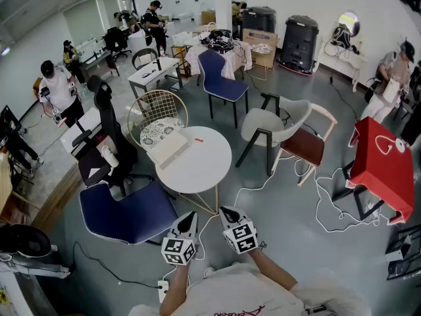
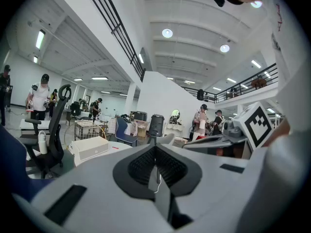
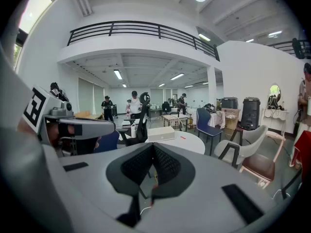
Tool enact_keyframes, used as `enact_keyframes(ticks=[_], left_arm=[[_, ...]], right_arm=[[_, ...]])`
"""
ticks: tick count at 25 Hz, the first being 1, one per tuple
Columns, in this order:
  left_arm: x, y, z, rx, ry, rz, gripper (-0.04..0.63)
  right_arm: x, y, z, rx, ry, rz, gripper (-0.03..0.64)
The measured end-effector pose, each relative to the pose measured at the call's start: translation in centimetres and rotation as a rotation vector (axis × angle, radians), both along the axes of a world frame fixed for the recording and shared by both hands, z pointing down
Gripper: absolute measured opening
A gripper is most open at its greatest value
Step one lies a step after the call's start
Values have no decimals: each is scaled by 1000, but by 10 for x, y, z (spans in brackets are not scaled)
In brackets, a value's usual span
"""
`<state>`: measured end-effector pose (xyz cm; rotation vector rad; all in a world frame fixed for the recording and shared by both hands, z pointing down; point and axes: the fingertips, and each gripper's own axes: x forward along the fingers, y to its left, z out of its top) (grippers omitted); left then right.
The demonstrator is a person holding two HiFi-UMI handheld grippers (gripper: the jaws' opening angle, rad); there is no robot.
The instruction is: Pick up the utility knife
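The utility knife (image 1: 198, 139) is a small red object lying on the round white table (image 1: 204, 170), just right of a white box (image 1: 170, 149). Both grippers are held low in front of the person, well short of the table. The left gripper (image 1: 189, 216) and the right gripper (image 1: 227, 211) sit side by side with their marker cubes up. In the left gripper view the left gripper (image 2: 155, 152) has its jaws together with nothing between them, and the knife (image 2: 115, 147) shows far ahead. The right gripper (image 3: 152, 147) is shut and empty too, with the knife (image 3: 183, 138) beyond it.
Chairs ring the table: a dark blue seat (image 1: 135, 212) at front left, a gold wire chair (image 1: 156, 117) behind, a grey chair (image 1: 273, 124) to the right. White cables (image 1: 322, 203) trail on the floor beside a red-covered stand (image 1: 381, 160). People stand far off at left.
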<state>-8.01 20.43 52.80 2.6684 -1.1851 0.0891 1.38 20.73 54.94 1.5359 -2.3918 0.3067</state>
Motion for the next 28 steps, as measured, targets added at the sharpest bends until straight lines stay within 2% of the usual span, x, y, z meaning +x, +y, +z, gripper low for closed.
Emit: enact_keyframes(ticks=[13, 17, 28], left_arm=[[8, -1, -14, 32, 4, 2, 12], [13, 4, -13, 22, 12, -7, 12], [32, 23, -1, -2, 8, -53, 12]], right_arm=[[-3, -4, -8, 32, 5, -37, 17], [2, 2, -10, 36, -21, -58, 17], [45, 25, 10, 13, -13, -44, 17]])
